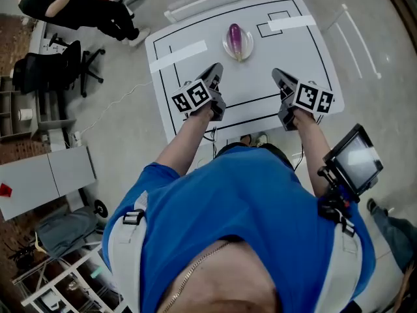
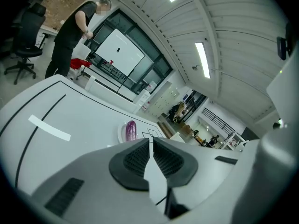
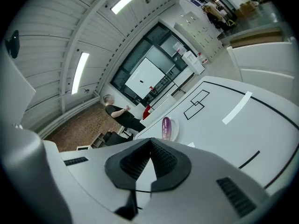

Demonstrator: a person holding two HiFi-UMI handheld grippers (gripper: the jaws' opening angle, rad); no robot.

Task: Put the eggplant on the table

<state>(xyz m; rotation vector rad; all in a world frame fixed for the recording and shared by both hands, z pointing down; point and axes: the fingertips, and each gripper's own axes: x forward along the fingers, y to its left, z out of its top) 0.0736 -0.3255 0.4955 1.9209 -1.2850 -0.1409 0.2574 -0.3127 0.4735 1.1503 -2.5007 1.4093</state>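
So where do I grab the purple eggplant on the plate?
Grab the shiny purple eggplant around its fat middle, coming straight down, one tool jaw on its left side, one on its right. It lies pointing away from you, so that is its narrow way across, and the round clear plate under it would probably block a low sideways reach.

Long ceiling lights (image 2: 203,59) are shining bright white from above, and the whole room is looking well lit. The white table (image 1: 254,70) is glowing softly, with only faint shadows lying on it. Straight lines are bending near the round, dark edges. A small screen (image 1: 357,158) is giving off pale glare.
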